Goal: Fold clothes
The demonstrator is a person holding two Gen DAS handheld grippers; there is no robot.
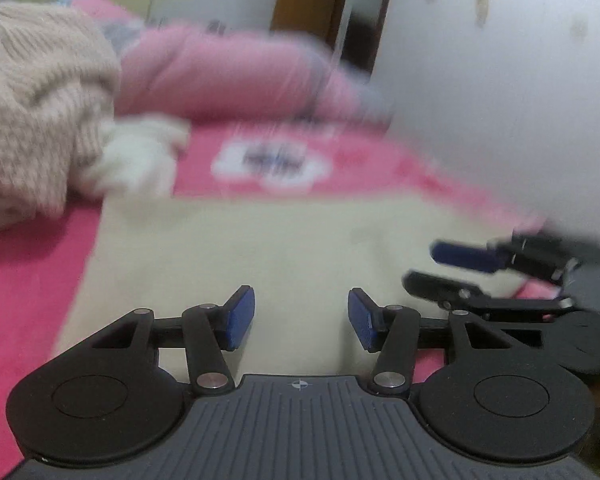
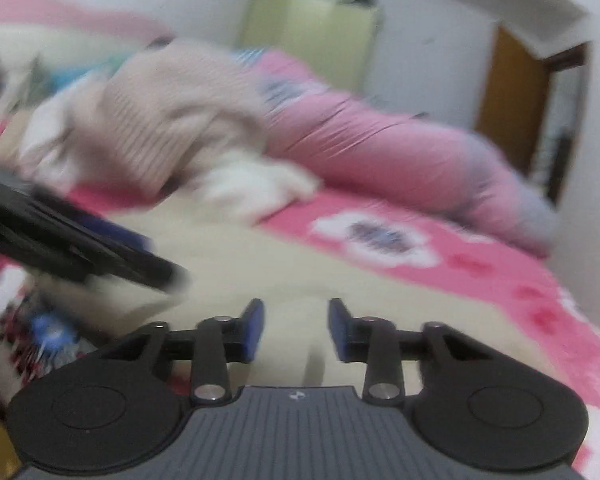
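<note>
both claws, left claw point(image 1: 301, 317) and right claw point(image 2: 296, 330), hang open and empty over the flat cream cloth point(image 1: 268, 248).

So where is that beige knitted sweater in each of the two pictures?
Left wrist view: the beige knitted sweater fills the upper left, heaped on the bed.
Right wrist view: it sits upper left of centre, blurred.
Shared landmark: the white fluffy garment lies just right of the sweater in both.
</note>
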